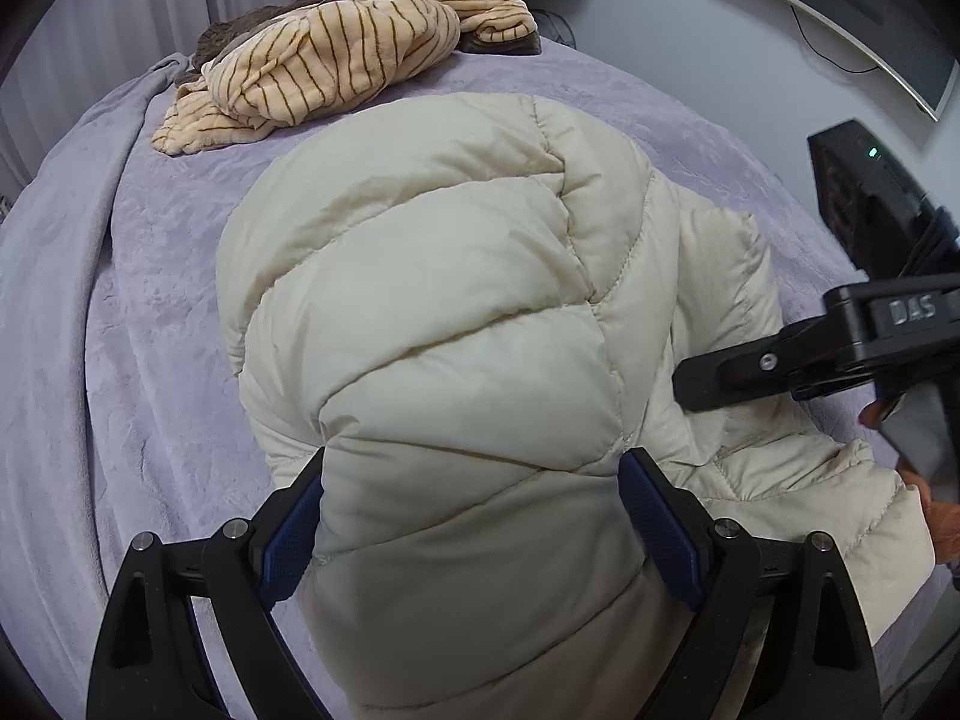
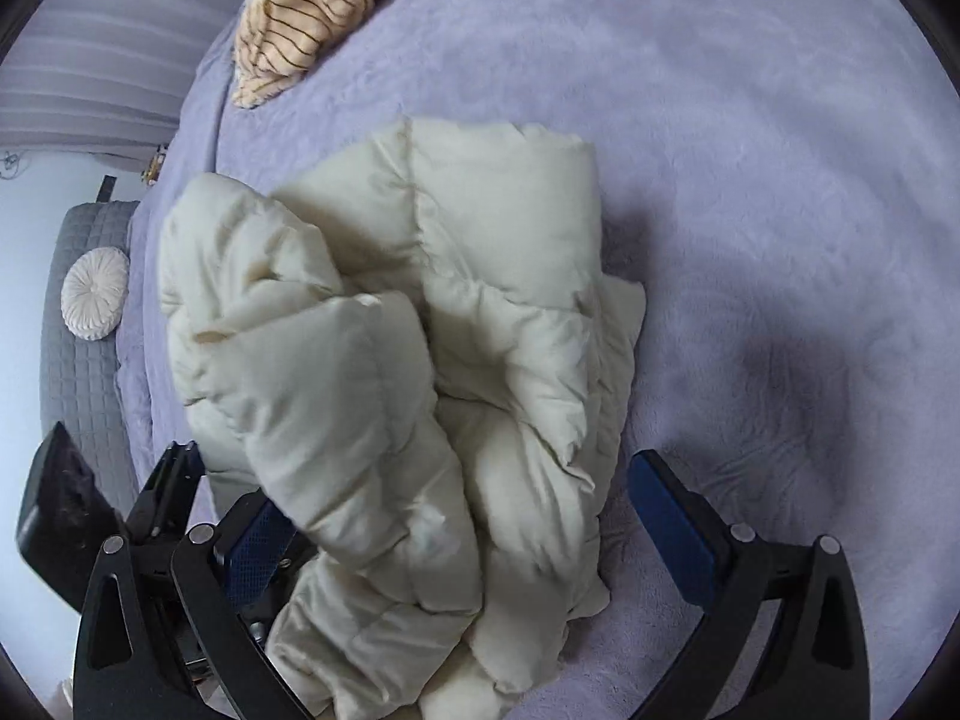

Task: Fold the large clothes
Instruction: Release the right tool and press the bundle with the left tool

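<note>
A cream quilted puffer jacket [image 1: 456,312] lies bunched on the lilac bed cover [image 1: 120,312]. My left gripper [image 1: 471,516] has its jaws spread wide around a thick fold of the jacket, which fills the gap between the blue pads [image 1: 666,528]. In the right wrist view the jacket [image 2: 480,276] is a crumpled heap. My right gripper [image 2: 456,528] stands open above the heap's near end, with jacket fabric lying between its fingers. The right gripper also shows in the left wrist view [image 1: 780,360], at the jacket's right side.
A beige striped garment [image 1: 336,54] is piled at the bed's far end, over a brown one. A monitor [image 1: 852,18] hangs on the wall at right. A grey quilted seat [image 2: 78,324] with a round white cushion [image 2: 95,293] stands beside the bed.
</note>
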Tool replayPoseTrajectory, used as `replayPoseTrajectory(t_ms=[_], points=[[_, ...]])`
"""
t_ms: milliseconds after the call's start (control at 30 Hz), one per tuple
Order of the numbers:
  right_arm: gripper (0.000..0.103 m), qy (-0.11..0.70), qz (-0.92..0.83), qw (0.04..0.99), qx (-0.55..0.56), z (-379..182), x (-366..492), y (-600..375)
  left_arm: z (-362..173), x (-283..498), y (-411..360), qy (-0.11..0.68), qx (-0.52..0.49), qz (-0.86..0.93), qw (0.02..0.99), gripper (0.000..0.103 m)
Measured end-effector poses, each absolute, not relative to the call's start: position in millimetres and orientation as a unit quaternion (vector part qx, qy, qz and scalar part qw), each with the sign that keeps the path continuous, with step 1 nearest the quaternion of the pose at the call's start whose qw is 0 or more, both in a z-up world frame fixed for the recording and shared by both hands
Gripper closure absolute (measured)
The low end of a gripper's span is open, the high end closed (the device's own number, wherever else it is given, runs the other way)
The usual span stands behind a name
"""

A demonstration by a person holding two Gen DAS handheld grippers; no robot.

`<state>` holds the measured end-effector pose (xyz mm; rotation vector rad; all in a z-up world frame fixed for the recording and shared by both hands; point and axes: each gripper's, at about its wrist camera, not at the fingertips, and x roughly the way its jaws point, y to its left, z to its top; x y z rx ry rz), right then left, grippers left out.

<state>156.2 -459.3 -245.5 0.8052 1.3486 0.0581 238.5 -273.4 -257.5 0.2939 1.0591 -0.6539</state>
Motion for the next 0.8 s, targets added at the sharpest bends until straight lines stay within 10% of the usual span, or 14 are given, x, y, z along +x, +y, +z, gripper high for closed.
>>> replayPoseTrajectory(t_ms=[800], points=[[0.0,0.57,0.123,0.684,0.438,-317,142,-488,-288,306,-165,0.639,-0.104,-0.347,0.679,0.001]])
